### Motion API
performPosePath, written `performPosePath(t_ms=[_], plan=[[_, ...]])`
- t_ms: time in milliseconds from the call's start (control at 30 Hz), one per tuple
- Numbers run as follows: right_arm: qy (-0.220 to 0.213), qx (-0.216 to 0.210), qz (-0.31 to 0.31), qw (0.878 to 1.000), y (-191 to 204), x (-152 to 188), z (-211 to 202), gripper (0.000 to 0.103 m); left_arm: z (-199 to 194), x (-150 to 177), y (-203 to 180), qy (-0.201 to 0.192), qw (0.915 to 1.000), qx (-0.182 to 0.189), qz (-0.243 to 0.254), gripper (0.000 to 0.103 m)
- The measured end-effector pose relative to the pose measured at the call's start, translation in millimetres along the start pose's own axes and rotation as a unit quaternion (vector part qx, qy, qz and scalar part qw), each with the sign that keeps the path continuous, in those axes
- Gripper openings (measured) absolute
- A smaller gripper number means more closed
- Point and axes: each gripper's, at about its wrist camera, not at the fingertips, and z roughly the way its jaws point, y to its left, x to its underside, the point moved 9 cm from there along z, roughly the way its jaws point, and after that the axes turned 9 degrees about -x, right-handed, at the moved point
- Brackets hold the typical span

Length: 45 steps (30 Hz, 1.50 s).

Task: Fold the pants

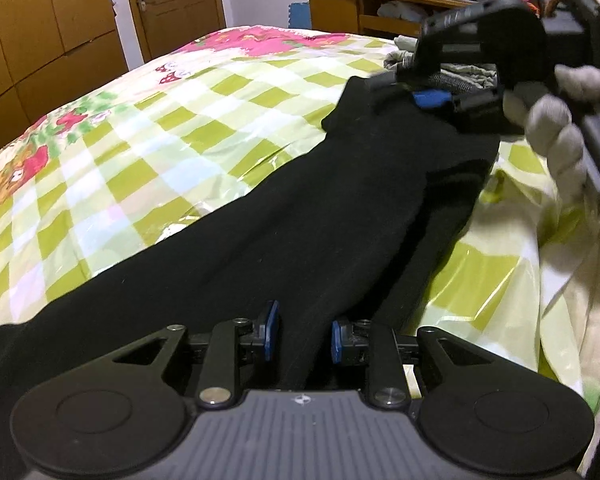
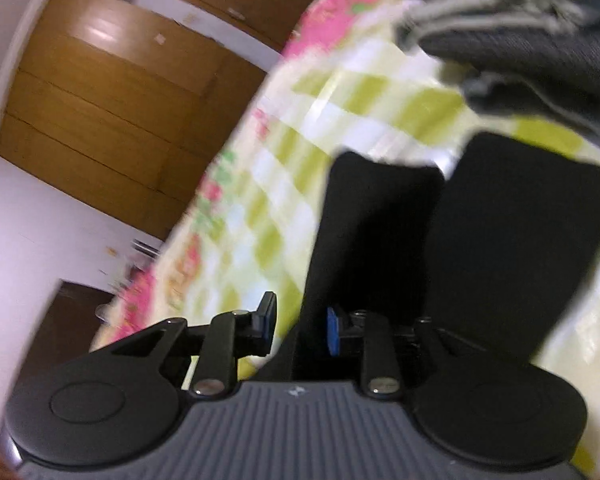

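Black pants (image 1: pixel 340 208) lie lengthwise on the checked bedsheet (image 1: pixel 160 140), running from the lower left to the upper right of the left wrist view. My left gripper (image 1: pixel 305 334) is shut on a raised fold of the pants near their close end. My right gripper (image 1: pixel 440 100), held by a gloved hand (image 1: pixel 560 120), hovers over the far end. In the blurred right wrist view the two leg ends (image 2: pixel 380 216) lie side by side on the sheet. My right gripper (image 2: pixel 300 326) stands open there, with the fabric edge beside its right pad only.
A pile of folded grey clothes (image 2: pixel 520 20) sits on the bed just beyond the leg ends. A wooden desk (image 1: pixel 340 8) with clutter stands behind the bed, and wardrobe doors (image 1: pixel 40 40) line the left wall. Bare sheet stretches left of the pants.
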Motion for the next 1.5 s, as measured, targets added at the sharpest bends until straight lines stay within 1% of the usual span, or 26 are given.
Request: performPosePath(t_ms=[100,167,200,267,367,467,533,633,733,767,833,900,967,1000,1133,1167,1200,1333,1367,1400,1467,1500], plan=[[-0.034,-0.027,0.000,0.999,9,-18,-12,0.027,6,-6,-4,-0.005,1.0000,0.002,0.003,0.039],[-0.056,-0.027,-0.005,0.998,9,-28,-22,0.029,9,-9,-8,-0.006,1.0000,0.003,0.005,0.039],[-0.061,-0.025,-0.006,0.998,7,-31,-27,0.030,11,-11,-11,-0.006,0.9999,0.004,0.006,0.039],[-0.046,-0.008,-0.009,0.999,2,-27,-32,0.031,16,-17,-16,-0.011,0.9998,0.000,0.013,0.039],[-0.001,0.022,-0.030,0.999,-3,-2,-34,0.031,20,-26,-21,-0.024,0.9991,-0.016,0.030,0.039],[0.039,0.048,-0.038,0.997,-11,22,-37,0.031,21,-32,-19,-0.032,0.9988,-0.024,0.027,0.039],[0.052,0.051,-0.025,0.997,-16,33,-38,0.032,21,-35,-14,-0.034,0.9988,-0.029,0.019,0.039],[0.077,0.039,-0.002,0.996,-18,45,-33,0.033,21,-40,-7,-0.035,0.9990,-0.027,-0.004,0.039],[0.088,0.023,-0.004,0.996,-14,47,-16,0.034,20,-46,-5,-0.039,0.9988,-0.025,-0.018,0.039],[0.091,0.013,0.007,0.996,-13,47,-11,0.035,19,-47,-5,-0.042,0.9986,-0.025,-0.018,0.039],[0.099,-0.022,0.048,0.994,-9,50,2,0.038,17,-50,-4,-0.045,0.9985,-0.022,-0.023,0.039],[0.099,-0.041,0.077,0.991,-11,53,13,0.039,16,-50,-3,-0.045,0.9984,-0.019,-0.027,0.039],[0.090,-0.041,0.088,0.991,-11,53,23,0.039,16,-49,-3,-0.045,0.9984,-0.020,-0.026,0.039],[0.074,-0.044,0.091,0.992,-10,49,23,0.039,16,-49,-2,-0.045,0.9984,-0.020,-0.026,0.039],[-0.021,-0.054,0.104,0.993,-13,15,5,0.038,18,-48,-5,-0.045,0.9987,-0.014,-0.020,0.039],[-0.044,-0.052,0.095,0.993,-13,5,-2,0.038,18,-48,-6,-0.045,0.9987,-0.013,-0.018,0.039],[-0.058,-0.048,0.084,0.994,-12,-2,-7,0.038,19,-48,-8,-0.044,0.9988,-0.010,-0.017,0.039],[-0.102,-0.018,0.034,0.994,-13,-18,-22,0.038,21,-45,-14,-0.038,0.9992,-0.006,-0.012,0.039],[-0.107,-0.010,0.021,0.994,-13,-19,-25,0.038,22,-44,-16,-0.035,0.9993,-0.005,-0.009,0.039],[-0.101,-0.003,0.019,0.995,-17,-17,-24,0.038,24,-42,-18,-0.032,0.9995,-0.005,-0.005,0.039],[-0.089,0.002,0.033,0.996,-24,-12,-20,0.038,25,-41,-20,-0.028,0.9996,-0.004,0.000,0.039],[-0.086,0.013,0.033,0.996,-30,-11,-18,0.038,26,-40,-21,-0.026,0.9997,-0.003,0.002,0.039]])
